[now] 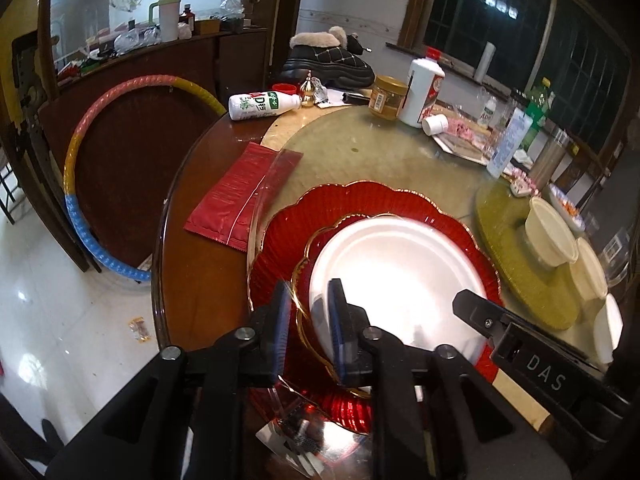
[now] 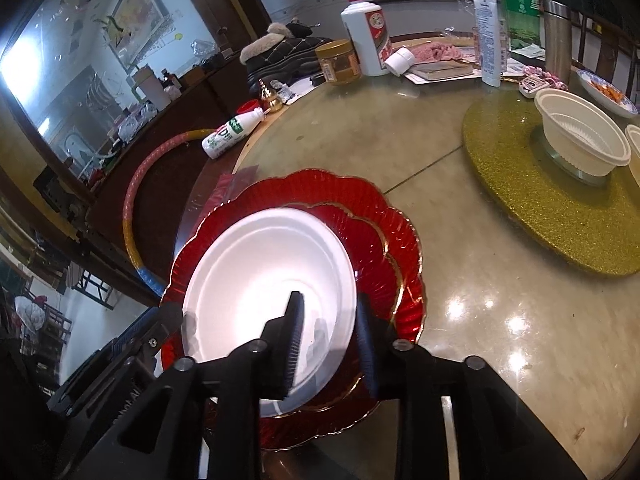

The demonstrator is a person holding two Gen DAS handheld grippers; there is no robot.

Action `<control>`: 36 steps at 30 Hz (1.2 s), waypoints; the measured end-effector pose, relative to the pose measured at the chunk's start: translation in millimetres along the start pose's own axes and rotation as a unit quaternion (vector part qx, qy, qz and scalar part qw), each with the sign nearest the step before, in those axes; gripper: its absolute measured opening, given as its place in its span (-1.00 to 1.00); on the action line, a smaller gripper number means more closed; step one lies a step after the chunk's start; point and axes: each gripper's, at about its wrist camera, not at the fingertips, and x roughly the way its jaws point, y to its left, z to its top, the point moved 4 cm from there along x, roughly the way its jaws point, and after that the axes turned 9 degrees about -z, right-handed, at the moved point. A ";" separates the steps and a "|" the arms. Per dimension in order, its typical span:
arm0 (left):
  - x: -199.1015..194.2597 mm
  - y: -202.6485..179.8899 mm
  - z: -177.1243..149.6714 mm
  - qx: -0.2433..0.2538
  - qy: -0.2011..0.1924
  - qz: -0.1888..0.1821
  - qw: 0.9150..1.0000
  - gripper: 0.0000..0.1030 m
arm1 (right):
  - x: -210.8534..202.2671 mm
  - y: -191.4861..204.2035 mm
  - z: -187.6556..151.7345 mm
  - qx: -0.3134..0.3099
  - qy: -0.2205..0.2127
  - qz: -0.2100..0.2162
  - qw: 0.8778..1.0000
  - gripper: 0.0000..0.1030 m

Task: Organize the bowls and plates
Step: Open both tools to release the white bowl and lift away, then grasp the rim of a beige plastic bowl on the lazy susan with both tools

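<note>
Your left gripper (image 1: 309,312) straddles the near-left rim of the white plate (image 1: 394,280); its jaws stand slightly apart and the pads do not press on the rim. Your right gripper (image 2: 330,334) straddles the near-right rim of the same white plate (image 2: 268,280); its jaws are spread wider, with the rim between them and clear of both pads. Neither gripper pinches anything.

The white plate lies on a small red plate (image 2: 376,240) with a gold scalloped edge, which in turn lies on a large red plate (image 2: 320,188). This stack of three rests on the bench (image 2: 460,320), near its front edge.

To the right of the stack, a gold glitter mat (image 2: 520,208) carries an upright cream bowl (image 2: 580,140). More cream bowls (image 1: 592,272) stand just beside it, at the mat's right edge.

Left of the stack lies a red packet (image 1: 240,196). At the far side of the bench stand a peanut butter jar (image 2: 338,62) and a white bottle (image 2: 366,36).
</note>
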 end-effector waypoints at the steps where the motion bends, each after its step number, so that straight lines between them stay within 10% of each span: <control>1: -1.7 0.9 0.5 -0.008 -0.003 -0.004 1.000 -0.19 | -1.4 -2.4 0.6 0.007 -0.002 0.004 1.000 -0.03; 2: -3.8 2.4 1.1 -0.019 -0.007 -0.008 1.000 0.20 | -2.9 -4.6 1.1 0.014 -0.005 0.007 1.000 0.23; 4: -9.3 5.3 2.7 -0.039 -0.024 -0.014 0.999 0.35 | -7.8 -9.8 2.4 0.029 -0.014 0.022 0.999 0.34; 18: -47.9 -26.9 23.2 -0.060 -0.123 -0.053 0.989 0.59 | -72.7 -85.8 22.6 0.128 -0.111 0.091 0.981 0.67; 36: 48.8 -227.8 29.7 0.112 0.054 -0.122 0.985 0.59 | -28.6 -293.5 72.3 0.269 -0.009 0.009 0.963 0.74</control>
